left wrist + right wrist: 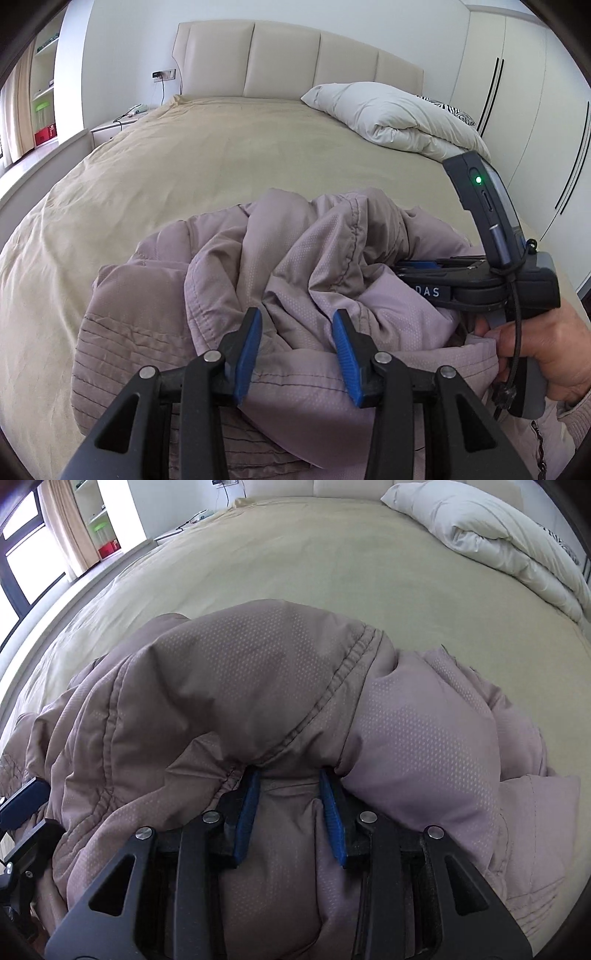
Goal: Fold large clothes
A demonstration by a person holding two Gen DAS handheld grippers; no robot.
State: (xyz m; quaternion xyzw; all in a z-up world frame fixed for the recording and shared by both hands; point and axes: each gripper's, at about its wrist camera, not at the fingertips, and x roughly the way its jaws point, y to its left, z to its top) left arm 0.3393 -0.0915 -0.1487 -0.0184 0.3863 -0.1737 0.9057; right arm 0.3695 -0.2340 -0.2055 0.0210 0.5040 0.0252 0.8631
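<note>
A mauve padded jacket (295, 280) lies bunched on the tan bed cover (192, 162), at the 6 o'clock edge of the bed in both views. The left gripper (297, 354) stands partly closed, its blue pads pressing a fold of the jacket's fabric between them. The right gripper (290, 812), entering the left view from 3 o'clock in a hand (546, 350), is likewise partly closed and clamps a thick bunch of the jacket. A folded white duvet (391, 114) rests at 1 o'clock, near the headboard (288, 55).
</note>
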